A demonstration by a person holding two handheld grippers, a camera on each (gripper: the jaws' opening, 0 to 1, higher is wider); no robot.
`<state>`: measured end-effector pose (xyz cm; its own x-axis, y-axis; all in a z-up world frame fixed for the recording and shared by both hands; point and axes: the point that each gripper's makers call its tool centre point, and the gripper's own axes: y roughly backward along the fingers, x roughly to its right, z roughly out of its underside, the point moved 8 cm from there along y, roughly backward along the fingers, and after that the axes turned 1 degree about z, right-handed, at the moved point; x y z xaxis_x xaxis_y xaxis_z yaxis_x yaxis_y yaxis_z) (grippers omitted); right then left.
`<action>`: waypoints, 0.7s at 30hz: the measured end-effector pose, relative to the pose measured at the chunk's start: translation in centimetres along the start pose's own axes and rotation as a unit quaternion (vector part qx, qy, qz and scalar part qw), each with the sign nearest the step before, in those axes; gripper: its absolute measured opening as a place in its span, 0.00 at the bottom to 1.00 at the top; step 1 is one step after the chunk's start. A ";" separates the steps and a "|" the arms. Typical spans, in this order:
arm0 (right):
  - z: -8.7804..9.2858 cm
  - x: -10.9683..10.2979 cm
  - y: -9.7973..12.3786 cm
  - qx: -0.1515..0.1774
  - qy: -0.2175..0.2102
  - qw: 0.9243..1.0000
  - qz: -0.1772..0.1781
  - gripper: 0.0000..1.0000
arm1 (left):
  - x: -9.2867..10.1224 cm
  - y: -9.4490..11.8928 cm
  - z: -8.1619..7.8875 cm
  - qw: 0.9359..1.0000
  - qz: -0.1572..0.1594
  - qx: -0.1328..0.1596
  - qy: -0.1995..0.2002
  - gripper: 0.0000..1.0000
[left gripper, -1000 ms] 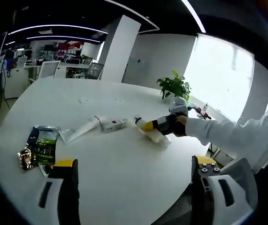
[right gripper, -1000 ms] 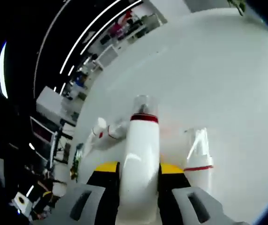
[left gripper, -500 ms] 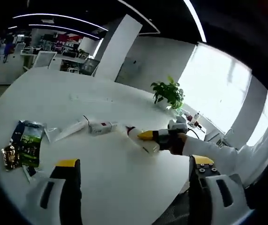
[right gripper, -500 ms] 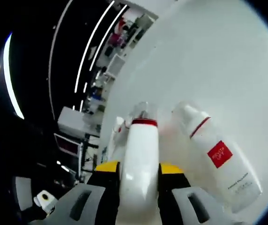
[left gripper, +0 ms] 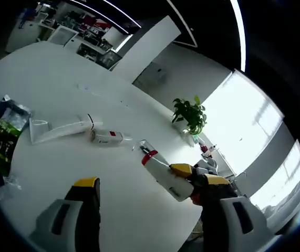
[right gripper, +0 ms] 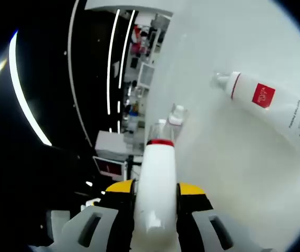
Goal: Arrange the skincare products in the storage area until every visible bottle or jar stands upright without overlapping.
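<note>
My right gripper [right gripper: 156,190] is shut on a white bottle [right gripper: 157,202] with a red band and a clear cap, which points away along the jaws. In the left gripper view that bottle [left gripper: 159,171] hangs tilted above the white table [left gripper: 60,79], with the right gripper [left gripper: 194,181] coming in from the right. A second white bottle [left gripper: 107,137] with a red label lies flat on the table, and it appears again as the lying bottle [right gripper: 276,107] at the upper right. A white tube [left gripper: 60,130] lies beside it. My left gripper [left gripper: 151,182] stands open, holding nothing.
Snack packets [left gripper: 2,136] lie near the table's left edge. A potted plant [left gripper: 189,113] and small items stand at the far side by the window. Bare tabletop [right gripper: 255,173] spreads around the lying bottle. Office desks fill the background.
The right gripper has raised the held bottle off the table and brought it nearer the left gripper. Both cameras have rolled, so the lying bottle has shifted in the right gripper view.
</note>
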<state>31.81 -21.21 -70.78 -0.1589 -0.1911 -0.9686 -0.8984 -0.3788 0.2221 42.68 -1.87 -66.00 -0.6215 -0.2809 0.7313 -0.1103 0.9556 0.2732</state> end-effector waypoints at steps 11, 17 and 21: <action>2.5 -3.2 0.4 -0.021 -0.004 0.997 -0.070 0.22 | -0.3 -3.4 -0.8 0.994 0.042 0.012 0.099 0.71; 3.3 -5.3 0.4 -0.038 0.011 0.994 -0.097 0.22 | 1.1 -4.4 -0.7 0.991 0.085 -0.002 0.108 0.74; 3.9 -6.2 0.4 -0.054 0.018 0.992 -0.113 0.22 | 1.3 -4.8 -0.8 0.989 0.098 -0.001 0.110 0.73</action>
<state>30.84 -16.62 -65.12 0.0580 -0.1218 -0.9909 -0.8604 -0.5095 0.0123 43.04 -6.88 -65.80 -0.4468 -0.1036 0.8886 -0.0025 0.9934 0.1146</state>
